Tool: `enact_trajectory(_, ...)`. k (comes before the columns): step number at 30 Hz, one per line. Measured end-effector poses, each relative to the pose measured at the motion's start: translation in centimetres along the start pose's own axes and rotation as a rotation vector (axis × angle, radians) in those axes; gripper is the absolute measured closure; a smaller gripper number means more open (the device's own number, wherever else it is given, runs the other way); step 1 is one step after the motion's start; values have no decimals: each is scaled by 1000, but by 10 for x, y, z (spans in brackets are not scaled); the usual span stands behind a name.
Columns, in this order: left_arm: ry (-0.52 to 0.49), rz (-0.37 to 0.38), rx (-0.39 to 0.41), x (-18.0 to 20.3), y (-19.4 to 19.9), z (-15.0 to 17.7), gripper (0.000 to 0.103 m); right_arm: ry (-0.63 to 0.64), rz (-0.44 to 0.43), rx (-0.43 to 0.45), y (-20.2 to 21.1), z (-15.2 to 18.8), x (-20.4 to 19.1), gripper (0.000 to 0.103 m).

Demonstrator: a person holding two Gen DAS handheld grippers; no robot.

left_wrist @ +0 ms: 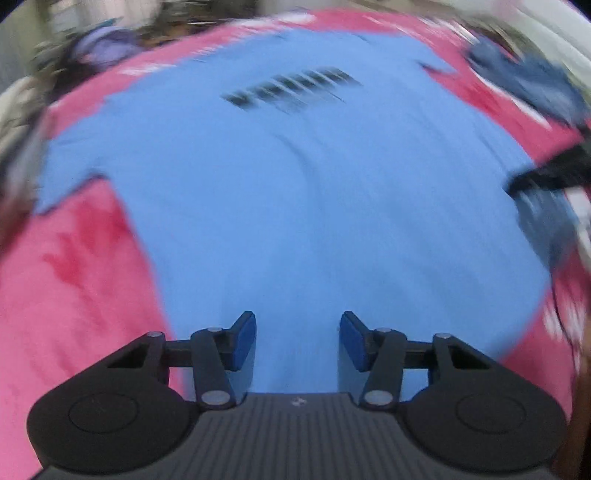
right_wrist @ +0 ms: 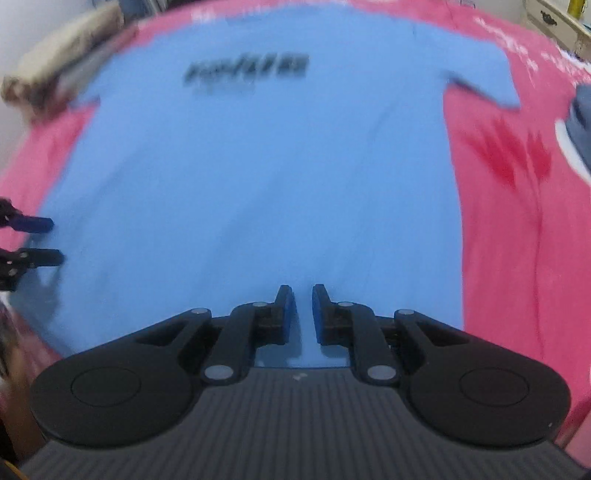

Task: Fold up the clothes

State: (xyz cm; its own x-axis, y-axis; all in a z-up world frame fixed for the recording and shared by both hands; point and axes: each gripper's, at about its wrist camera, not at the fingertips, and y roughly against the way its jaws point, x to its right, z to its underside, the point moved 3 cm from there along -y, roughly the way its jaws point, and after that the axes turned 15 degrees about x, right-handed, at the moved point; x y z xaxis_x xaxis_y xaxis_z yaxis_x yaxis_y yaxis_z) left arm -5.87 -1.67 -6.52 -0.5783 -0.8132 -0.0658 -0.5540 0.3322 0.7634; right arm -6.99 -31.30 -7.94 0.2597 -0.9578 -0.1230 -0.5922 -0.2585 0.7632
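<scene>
A light blue T-shirt (left_wrist: 295,184) with a black chest print lies spread flat on a pink bedspread (left_wrist: 74,277). Its hem is toward me and both sleeves are out. My left gripper (left_wrist: 297,321) hovers open over the hem area with only cloth below it. My right gripper (right_wrist: 302,295) is over the same T-shirt (right_wrist: 258,177) near the hem, its blue pads a narrow gap apart with nothing pinched between them. The left gripper (right_wrist: 40,240) also shows at the left edge of the right wrist view. Both views are motion-blurred.
A dark blue garment (left_wrist: 524,77) and a purple one (left_wrist: 107,44) lie at the bed's far side. A beige bundle (right_wrist: 62,62) sits beyond the left sleeve. A grey-blue garment (right_wrist: 581,122) lies at the right, and white drawers (right_wrist: 554,18) stand behind.
</scene>
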Motion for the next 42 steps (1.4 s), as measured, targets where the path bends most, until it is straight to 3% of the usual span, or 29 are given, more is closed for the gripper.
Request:
enact_trajectory(3,-67,-19,-5,18,6,17,43,28,19,-24,19,21,-4,91)
enact_trajectory(8,-54,-9,-5,21,35,20,43,-94,17,-207,50,42,-2,87)
enact_trajectory(11,-57,-34,88,26,60,-5,42,-113,-24,-165,71,24,-13,84)
enact_trajectory(14,-10,-72,193,32,85,-40,34,-149,-35,-81,98,-6,-32,70)
enact_trajectory(16,46,-88,250,38,101,-65,16,-203,-51,-25,112,-17,-46,56)
enact_trajectory(17,70,-87,266,42,106,-74,13,-232,-59,4,118,-22,-53,49)
enact_trajectory(21,145,-143,322,59,120,-92,8,-180,-5,72,129,-18,-77,46)
enact_trajectory(24,160,-206,294,69,121,-86,6,-148,77,54,126,-2,-78,45)
enact_trajectory(25,158,-235,287,71,120,-83,1,-140,91,38,123,1,-78,45)
enact_trajectory(27,155,-276,310,74,122,-74,0,-119,112,41,126,7,-79,45)
enact_trajectory(30,144,-292,325,80,122,-56,0,-81,147,56,124,10,-83,44)
enact_trajectory(32,149,-301,281,81,113,-52,0,-93,177,55,122,11,-85,42)
enact_trajectory(37,292,-314,220,66,106,-51,0,-126,216,32,111,15,-98,36)
enact_trajectory(42,355,-327,184,59,99,-49,0,-109,249,45,105,15,-114,30)
